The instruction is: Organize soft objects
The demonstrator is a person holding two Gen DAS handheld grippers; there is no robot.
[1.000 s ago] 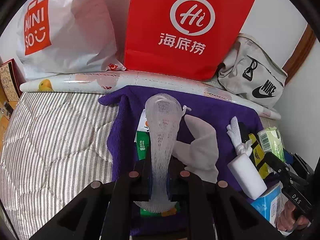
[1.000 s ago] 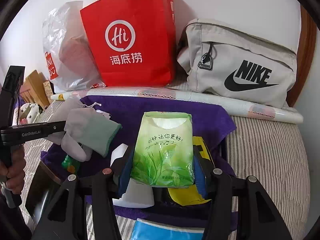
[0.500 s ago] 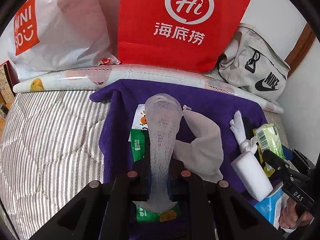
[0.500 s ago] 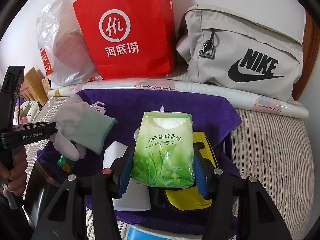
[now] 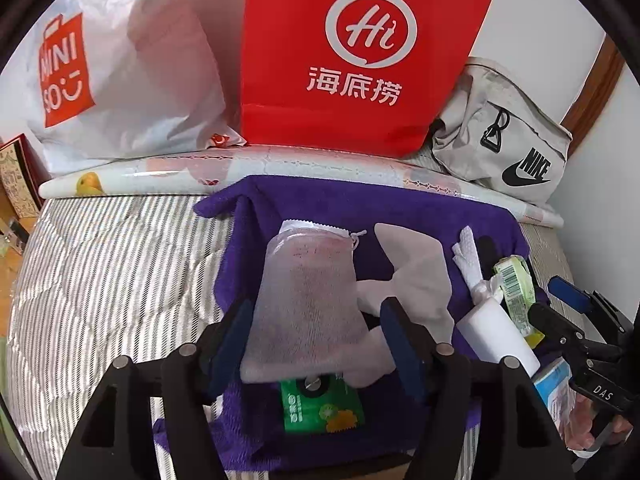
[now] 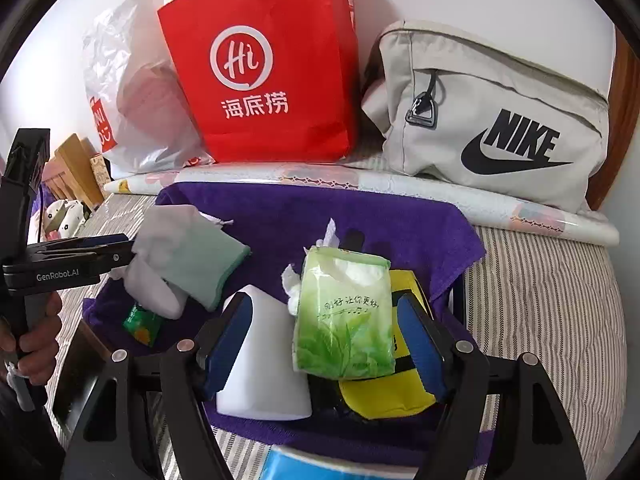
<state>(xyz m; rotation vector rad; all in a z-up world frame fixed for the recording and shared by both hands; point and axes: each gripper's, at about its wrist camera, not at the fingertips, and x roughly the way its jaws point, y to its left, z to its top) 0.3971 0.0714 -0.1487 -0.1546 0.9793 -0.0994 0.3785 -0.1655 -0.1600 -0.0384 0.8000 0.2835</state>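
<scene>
Purple towel (image 5: 400,216) crowded; both grippers' fingers (image 5: 236,332) (image 6: 420,344) just parted, mesh pouch (image 5: 308,300) and tissue pack (image 6: 344,320) loose between.

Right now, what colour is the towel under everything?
Purple terry towel, clearest in the right wrist view.

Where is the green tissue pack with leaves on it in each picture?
Left wrist view: the green plastic tissue pack shows at the right edge, end-on with its barcode, beside the white foam block.
Right wrist view: the same pack lies bottom centre, between the open right gripper fingers.
Shared landmark: the red paper bag at the back.
</scene>
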